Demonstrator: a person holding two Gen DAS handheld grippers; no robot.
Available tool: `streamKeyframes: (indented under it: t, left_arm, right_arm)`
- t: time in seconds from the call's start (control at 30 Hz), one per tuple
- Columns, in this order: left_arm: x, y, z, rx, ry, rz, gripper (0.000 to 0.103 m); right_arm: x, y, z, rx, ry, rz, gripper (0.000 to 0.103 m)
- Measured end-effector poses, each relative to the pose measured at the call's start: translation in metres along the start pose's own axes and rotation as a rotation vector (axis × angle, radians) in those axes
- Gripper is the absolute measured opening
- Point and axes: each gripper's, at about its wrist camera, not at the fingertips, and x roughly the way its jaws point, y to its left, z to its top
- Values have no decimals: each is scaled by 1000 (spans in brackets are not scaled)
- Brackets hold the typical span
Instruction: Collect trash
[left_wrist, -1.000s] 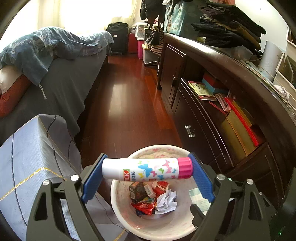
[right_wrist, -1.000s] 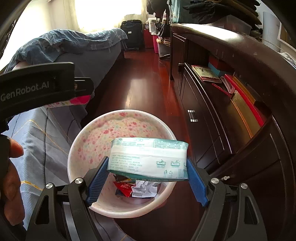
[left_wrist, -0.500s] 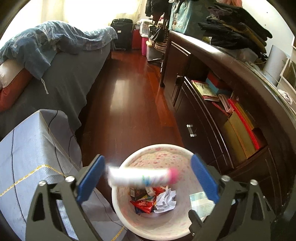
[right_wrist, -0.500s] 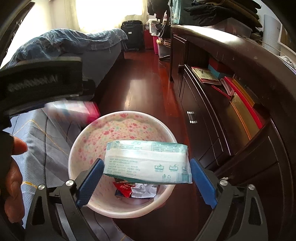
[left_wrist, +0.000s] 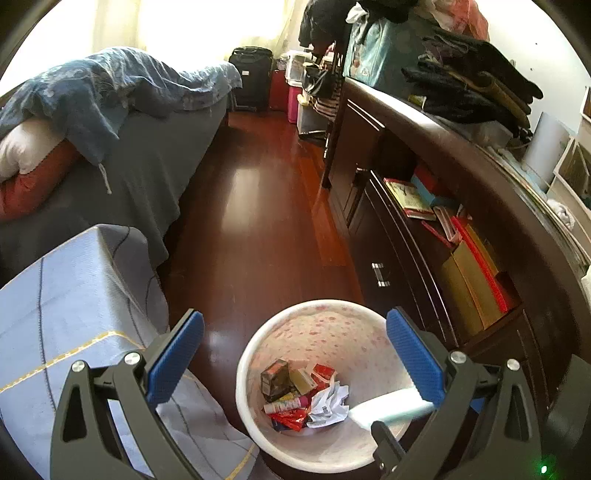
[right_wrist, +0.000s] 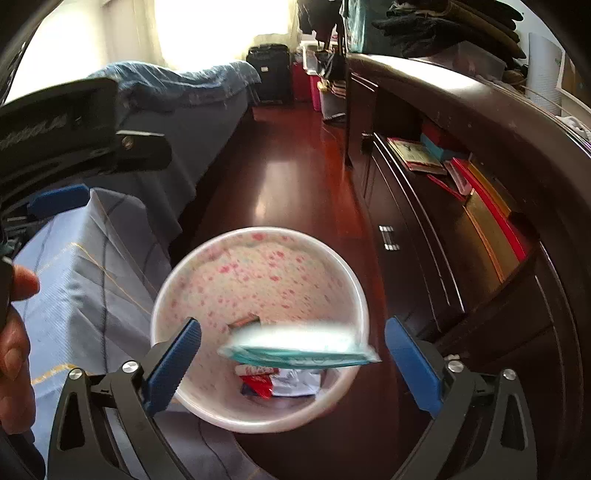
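Left gripper (left_wrist: 295, 356): blue-padded fingers (left_wrist: 175, 356) spread wide, having just been opening, nothing between them; held above a trash bin (left_wrist: 246, 354). Right gripper (right_wrist: 293, 360): fingers (right_wrist: 173, 365) likewise wide apart after just opening; a tissue pack (right_wrist: 299, 349), white with teal edge, blurred, lies between them, clear of both pads, over the bin's mouth (right_wrist: 354, 288). Same pack seen from the left wrist view as a pale blurred shape (left_wrist: 388, 406) at the bin's right inner side. Trash bin: round, white, pink floral lining, standing on the red-brown wooden floor (left_wrist: 258, 206). Contents at bottom: glue stick (left_wrist: 286, 406) with pink end lying flat, small dark carton (left_wrist: 275, 376), red wrappers (left_wrist: 290, 421), crumpled white paper (left_wrist: 328, 404). Surroundings: grey-blue checked cloth (left_wrist: 66, 306) just left of the bin; bed with blue quilt (left_wrist: 110, 85) beyond; dark wooden cabinet (left_wrist: 406, 155) to the right, its open shelf holding books and folders (left_wrist: 476, 258); folded dark clothing (left_wrist: 472, 88) on its top. A person's hand (right_wrist: 14, 332) at left edge of the right wrist view.
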Motion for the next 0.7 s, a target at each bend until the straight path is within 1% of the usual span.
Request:
streamKeyframes:
  t: [0.23,0.4,0.47,0.6,0.7]
  left_arm:
    - [-27,6,4,2,-51,6,99]
    - [-50,9,1,-11,-76,-2,99]
    - [-66,11,-4,-12,-92,0,99]
    - [-112,19,-19,-19,-132,28,99]
    - [-164,34,-37,-44,-190,76,99]
  right_arm:
    - [-6,6,-2,-9,17,4,99]
    - [-23,10,-12,-26,35,-39,99]
    - [-39,11,-19,-24,32,-25,99]
    - [-78,22,-30,-38,-1,-19,99]
    - [-106,35,-35,-46,-25,-5,99]
